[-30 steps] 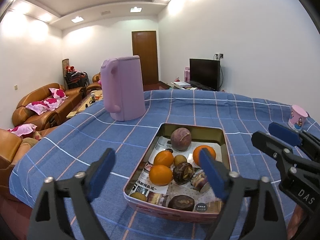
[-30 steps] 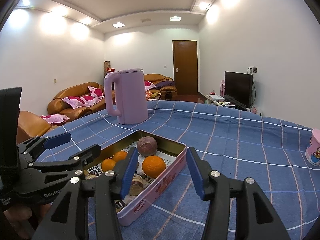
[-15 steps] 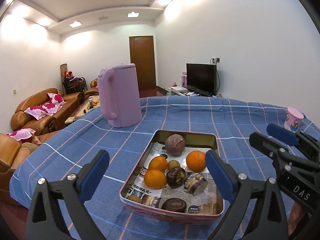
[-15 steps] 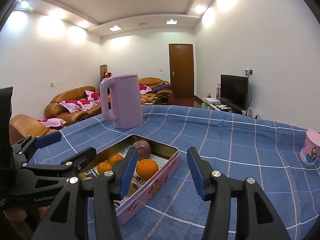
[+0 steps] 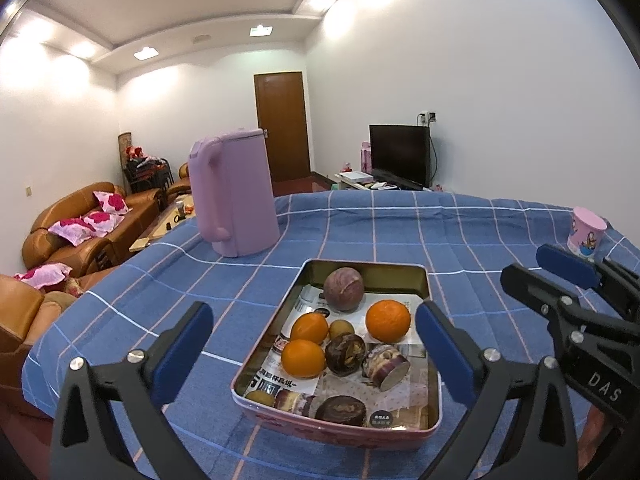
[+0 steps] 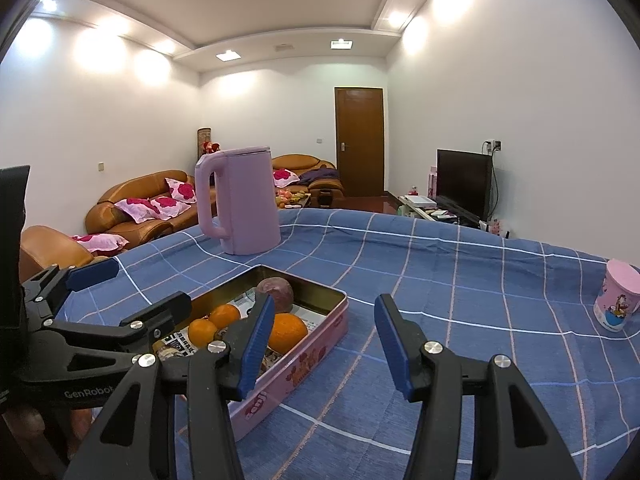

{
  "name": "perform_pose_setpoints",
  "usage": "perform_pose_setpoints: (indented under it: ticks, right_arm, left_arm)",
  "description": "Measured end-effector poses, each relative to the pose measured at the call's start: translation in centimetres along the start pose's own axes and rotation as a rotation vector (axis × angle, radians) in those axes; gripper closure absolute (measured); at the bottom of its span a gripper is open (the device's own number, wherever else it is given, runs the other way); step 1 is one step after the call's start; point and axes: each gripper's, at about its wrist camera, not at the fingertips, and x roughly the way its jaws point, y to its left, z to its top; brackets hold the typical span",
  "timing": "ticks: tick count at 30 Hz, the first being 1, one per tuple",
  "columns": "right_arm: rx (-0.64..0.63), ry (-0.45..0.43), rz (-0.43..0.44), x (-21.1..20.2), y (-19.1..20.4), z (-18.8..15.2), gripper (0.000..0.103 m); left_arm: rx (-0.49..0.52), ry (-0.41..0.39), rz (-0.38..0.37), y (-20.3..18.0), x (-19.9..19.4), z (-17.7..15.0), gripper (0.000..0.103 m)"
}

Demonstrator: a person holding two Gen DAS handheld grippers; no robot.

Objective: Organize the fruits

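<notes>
A pink metal tin (image 5: 332, 432) lined with newspaper sits on the blue checked tablecloth. It holds three oranges (image 5: 388, 320), a purple round fruit (image 5: 343, 289), a small green-brown fruit (image 5: 341, 329) and several dark brown pieces (image 5: 345, 354). My left gripper (image 5: 312, 344) is open and empty, above the near end of the tin. My right gripper (image 6: 324, 344) is open and empty, above the cloth just right of the tin (image 6: 296, 372). The right gripper also shows in the left wrist view (image 5: 560, 276), at the right.
A tall pink kettle (image 5: 234, 208) stands on the table beyond the tin. A pink cartoon cup (image 6: 618, 300) stands at the far right of the table. Brown sofas, a TV and a door lie beyond the table edge.
Both grippers have risen and drawn back a little from the tin, so it looks smaller and lower. Both jaws stay open. The fruits have not moved.
</notes>
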Motion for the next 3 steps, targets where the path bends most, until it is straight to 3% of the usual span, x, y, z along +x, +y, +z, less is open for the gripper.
perform_pose_setpoints:
  ticks: [3]
  right_arm:
    - [-0.004, 0.007, -0.013, -0.19, -0.48, -0.09, 0.049]
  left_arm:
    - [0.003, -0.004, -0.006, -0.14, -0.13, 0.11, 0.0]
